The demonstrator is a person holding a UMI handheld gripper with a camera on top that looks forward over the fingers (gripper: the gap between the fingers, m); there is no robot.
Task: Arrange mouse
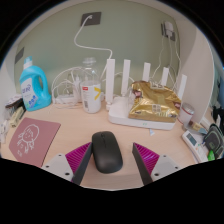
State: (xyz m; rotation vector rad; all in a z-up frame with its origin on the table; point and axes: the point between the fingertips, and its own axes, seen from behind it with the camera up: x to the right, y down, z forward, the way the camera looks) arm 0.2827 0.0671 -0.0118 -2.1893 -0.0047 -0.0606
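A black computer mouse [107, 151] lies flat on the beige table, its length pointing away from me. My gripper [112, 156] stands open around it, and the mouse rests on the table between the two fingers. The left magenta pad [78, 158] is close against the mouse's left side. A strip of bare table shows between the mouse and the right pad [146, 158].
A pink mat [33, 138] lies to the left of the fingers. Along the back stand a blue detergent bottle [35, 83], a clear bottle [91, 88] and a white router [128, 112] with a gold snack bag [152, 98] on it. Small clutter [203, 138] sits at the right.
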